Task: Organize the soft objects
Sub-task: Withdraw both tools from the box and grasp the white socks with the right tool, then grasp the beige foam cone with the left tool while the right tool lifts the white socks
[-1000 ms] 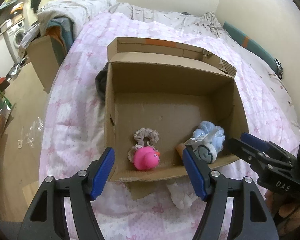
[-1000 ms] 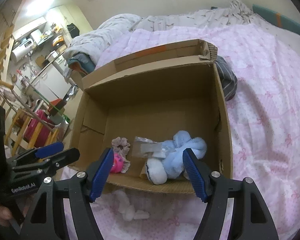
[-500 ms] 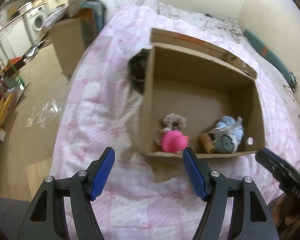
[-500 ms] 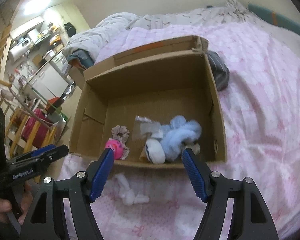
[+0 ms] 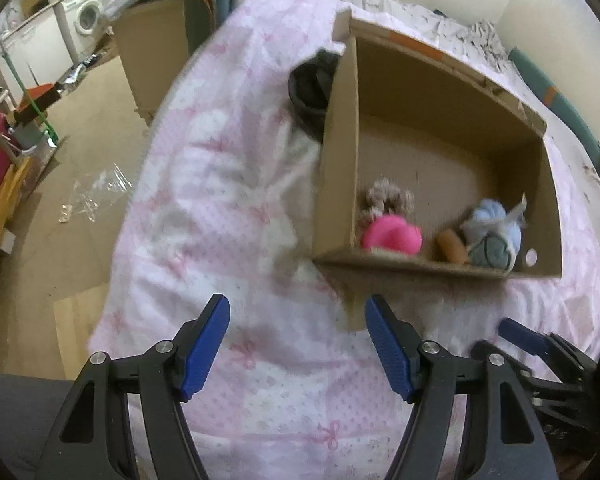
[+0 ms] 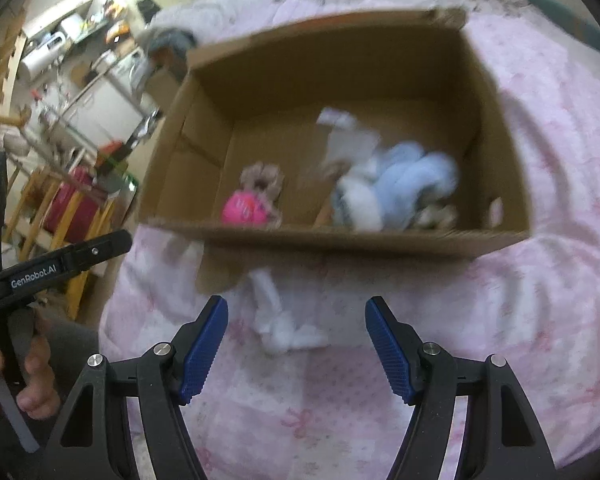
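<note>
From the left wrist camera, the left hand-held gripper (image 5: 298,340) stands wide open with nothing between its blue pads, above the pink bedspread (image 5: 220,208). Ahead of it and to its right lies one open cardboard box (image 5: 336,152) on the bed. Inside, against the near wall, are one pink toy (image 5: 392,236), one beige scrunchie (image 5: 388,198) just behind and touching it, one orange piece (image 5: 452,246), and one light blue soft toy (image 5: 494,226) resting on a grey-and-white bundle (image 5: 492,254). A dark cloth (image 5: 310,84) lies just outside the box's far left corner. The right hand-held gripper (image 5: 540,346) shows at the lower right edge, beside the left one; from this view I cannot tell how far it is open. From the right wrist camera, which is blurred, the right hand-held gripper (image 6: 296,340) is also wide open and holds nothing. One white crumpled cloth (image 6: 280,316) lies on the bedspread just ahead of it, between its fingers and the box's near wall, slightly to the left of centre. Beyond that, the box (image 6: 500,160) holds the pink toy (image 6: 242,210) and scrunchie (image 6: 262,178) to the left, and the light blue toy (image 6: 412,180) with a white bundle (image 6: 358,204) to the right. The left hand-held gripper (image 6: 60,264) enters from the left edge, gripped by a hand (image 6: 24,380).
</note>
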`<state>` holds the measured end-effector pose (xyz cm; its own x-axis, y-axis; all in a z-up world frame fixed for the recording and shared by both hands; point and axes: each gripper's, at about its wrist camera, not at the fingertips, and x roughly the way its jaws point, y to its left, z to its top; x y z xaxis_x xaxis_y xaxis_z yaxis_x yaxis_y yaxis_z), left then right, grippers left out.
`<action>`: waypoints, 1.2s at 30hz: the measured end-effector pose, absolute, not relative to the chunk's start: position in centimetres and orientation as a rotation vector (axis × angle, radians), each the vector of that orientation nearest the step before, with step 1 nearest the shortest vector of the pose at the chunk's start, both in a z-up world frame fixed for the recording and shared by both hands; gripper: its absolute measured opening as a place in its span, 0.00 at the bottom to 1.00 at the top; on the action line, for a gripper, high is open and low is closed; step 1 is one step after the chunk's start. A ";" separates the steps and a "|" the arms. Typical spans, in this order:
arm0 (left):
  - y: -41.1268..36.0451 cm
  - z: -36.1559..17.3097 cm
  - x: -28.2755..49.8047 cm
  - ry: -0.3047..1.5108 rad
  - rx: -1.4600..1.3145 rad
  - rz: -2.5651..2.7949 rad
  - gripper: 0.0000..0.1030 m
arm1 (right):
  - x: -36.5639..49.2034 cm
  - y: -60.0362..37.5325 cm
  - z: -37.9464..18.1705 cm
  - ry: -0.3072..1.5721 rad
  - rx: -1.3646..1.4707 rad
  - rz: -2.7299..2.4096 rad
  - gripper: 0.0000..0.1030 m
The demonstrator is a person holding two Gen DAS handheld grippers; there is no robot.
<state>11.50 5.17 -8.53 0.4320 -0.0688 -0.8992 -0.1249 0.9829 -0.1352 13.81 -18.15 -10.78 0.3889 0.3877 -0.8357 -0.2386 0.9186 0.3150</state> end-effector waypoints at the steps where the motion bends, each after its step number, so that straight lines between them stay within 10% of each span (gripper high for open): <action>1: 5.0 -9.0 11.3 1.124 -0.188 0.032 0.66 | 14.0 -17.6 -11.3 1.122 0.151 0.410 0.73; 7: 4.1 -11.7 10.2 1.125 -0.189 0.043 0.66 | 14.8 -14.0 -14.1 1.165 -0.009 0.449 0.72; 14: 3.3 -12.7 11.3 1.136 -0.202 0.008 0.65 | 15.1 -13.2 -15.0 1.189 -0.071 0.440 0.25; 23: 0.6 -13.8 12.8 1.142 -0.202 -0.080 0.64 | 15.0 -17.2 -13.2 1.148 0.077 0.373 0.24; 36: -1.2 -15.5 15.3 1.167 -0.158 -0.058 0.20 | 14.3 -19.1 -12.0 1.098 0.137 0.311 0.24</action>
